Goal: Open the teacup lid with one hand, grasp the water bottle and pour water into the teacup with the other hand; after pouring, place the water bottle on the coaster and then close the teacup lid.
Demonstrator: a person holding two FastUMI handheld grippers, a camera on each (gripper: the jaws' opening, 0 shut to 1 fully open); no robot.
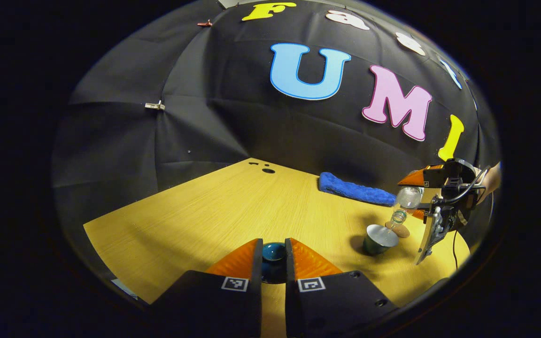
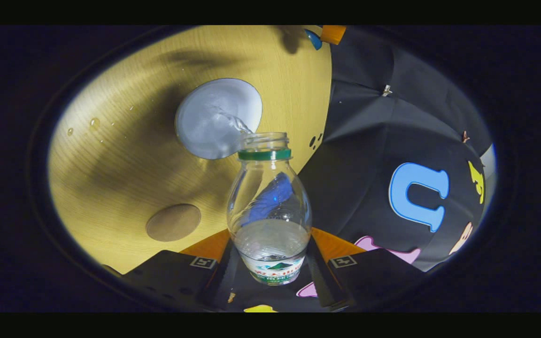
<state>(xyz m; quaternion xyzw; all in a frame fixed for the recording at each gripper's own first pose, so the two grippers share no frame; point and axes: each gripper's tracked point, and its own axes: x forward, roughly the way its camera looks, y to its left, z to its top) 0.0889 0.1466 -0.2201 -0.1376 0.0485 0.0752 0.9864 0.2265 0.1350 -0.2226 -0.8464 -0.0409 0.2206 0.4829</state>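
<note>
so right gripper [image 2: 270,263] has the water bottle [image 2: 269,206] clamped and tipped, water running into the open teacup [image 2: 218,117] near the coaster [image 2: 173,222]. left gripper [image 1: 273,263] pinches the lid [image 1: 273,253] over the table [image 1: 233,211].

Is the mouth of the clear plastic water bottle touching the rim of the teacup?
Apart. In the left gripper view the tilted clear plastic water bottle has its mouth above the teacup, with a visible gap to the rim.
</note>
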